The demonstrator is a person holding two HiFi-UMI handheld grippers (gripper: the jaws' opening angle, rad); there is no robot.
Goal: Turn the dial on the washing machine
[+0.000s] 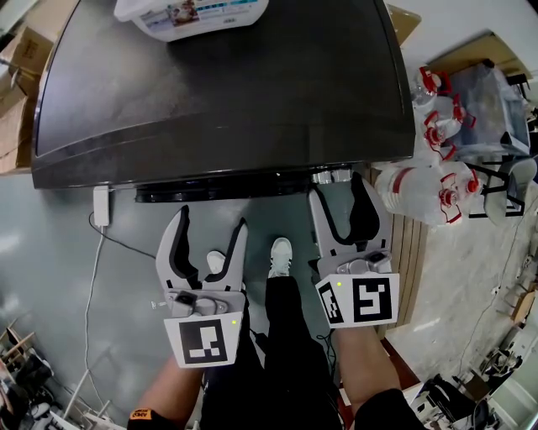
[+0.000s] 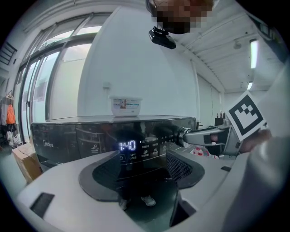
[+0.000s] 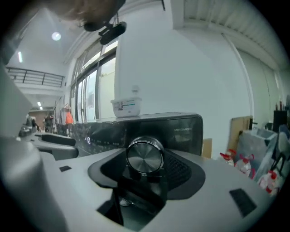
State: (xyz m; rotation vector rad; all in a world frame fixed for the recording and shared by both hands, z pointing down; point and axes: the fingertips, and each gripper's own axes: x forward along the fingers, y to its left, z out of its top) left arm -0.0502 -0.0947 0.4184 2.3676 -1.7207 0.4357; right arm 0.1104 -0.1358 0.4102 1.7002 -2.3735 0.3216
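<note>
Two tools up | left tool (image 1: 214, 220) stood open, empty, facing washer (image 1: 218, 92) display (image 2: 128, 145) | right tool (image 1: 340, 189) gripped dial (image 3: 145, 156)

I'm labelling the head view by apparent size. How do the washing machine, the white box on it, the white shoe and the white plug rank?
Largest: the washing machine.
Next: the white box, though the frame's edge cuts it off.
Last: the white shoe and the white plug look about alike, so I won't rank them.
</note>
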